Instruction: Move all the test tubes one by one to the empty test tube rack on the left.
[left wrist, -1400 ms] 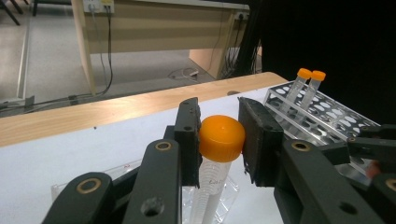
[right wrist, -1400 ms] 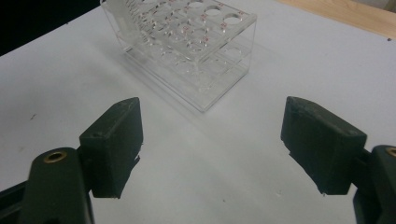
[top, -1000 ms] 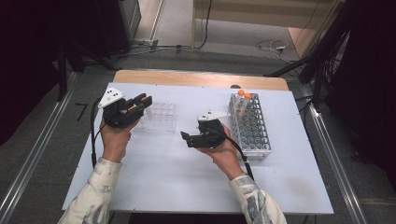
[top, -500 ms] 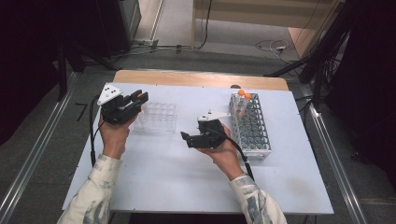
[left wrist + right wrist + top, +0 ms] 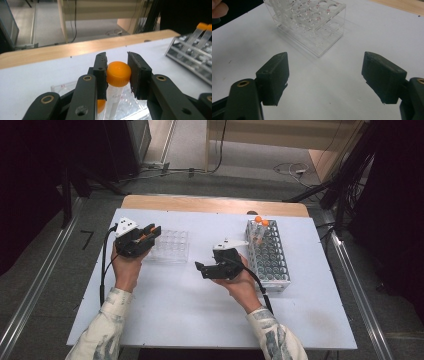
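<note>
On the smooth white table, the left gripper has its flat black jaws clamped on the ribbed orange cap of a clear plastic tube, just above the transparent acrylic rack at about ten o'clock from the table's middle. At the centre, the right gripper lies level with its matte, blocky jaws wide apart and nothing between them, facing nine o'clock. At three o'clock stands a metal wire rack holding two orange-capped tubes at its far end.
</note>
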Tool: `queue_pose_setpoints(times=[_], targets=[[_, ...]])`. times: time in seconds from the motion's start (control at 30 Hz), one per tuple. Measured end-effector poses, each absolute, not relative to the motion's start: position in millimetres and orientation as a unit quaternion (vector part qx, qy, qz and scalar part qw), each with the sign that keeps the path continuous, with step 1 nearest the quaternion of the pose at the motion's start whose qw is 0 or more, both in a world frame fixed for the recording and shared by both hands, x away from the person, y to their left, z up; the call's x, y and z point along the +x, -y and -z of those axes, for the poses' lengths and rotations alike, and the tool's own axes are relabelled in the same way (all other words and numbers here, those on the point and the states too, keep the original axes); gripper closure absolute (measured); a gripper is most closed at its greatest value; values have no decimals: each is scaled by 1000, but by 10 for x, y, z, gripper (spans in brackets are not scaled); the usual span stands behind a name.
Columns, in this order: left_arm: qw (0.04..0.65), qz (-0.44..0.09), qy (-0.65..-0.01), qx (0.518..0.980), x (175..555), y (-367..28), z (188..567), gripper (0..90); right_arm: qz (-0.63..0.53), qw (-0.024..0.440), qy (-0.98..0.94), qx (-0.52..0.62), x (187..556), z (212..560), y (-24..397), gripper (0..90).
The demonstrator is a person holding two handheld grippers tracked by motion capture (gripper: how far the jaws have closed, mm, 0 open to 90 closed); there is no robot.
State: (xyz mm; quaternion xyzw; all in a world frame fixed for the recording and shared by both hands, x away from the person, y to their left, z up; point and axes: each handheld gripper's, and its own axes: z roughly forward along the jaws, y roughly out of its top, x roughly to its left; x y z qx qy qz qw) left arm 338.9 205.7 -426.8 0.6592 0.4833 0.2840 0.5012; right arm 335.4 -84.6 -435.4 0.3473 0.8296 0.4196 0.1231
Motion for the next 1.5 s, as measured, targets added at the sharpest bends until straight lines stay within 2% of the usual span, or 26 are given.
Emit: queue_pose_setpoints(times=[0.27,0.73,0.93,1.5], targets=[[488,-292,-477,670,3376,-2012,4297,679,-421,122,-829,348,3346,4359,846,207],[485,-278,-498,663,3360,-2050,4257,259,-424,131,-826,348,3342,4345,867,203],[490,-282,-501,655,3311,-2051,4208,157,-427,145,-822,348,3321,4314,885,192],[495,-274,-497,658,3220,-2031,4147,147,-435,195,-784,398,3440,4140,1369,164]])
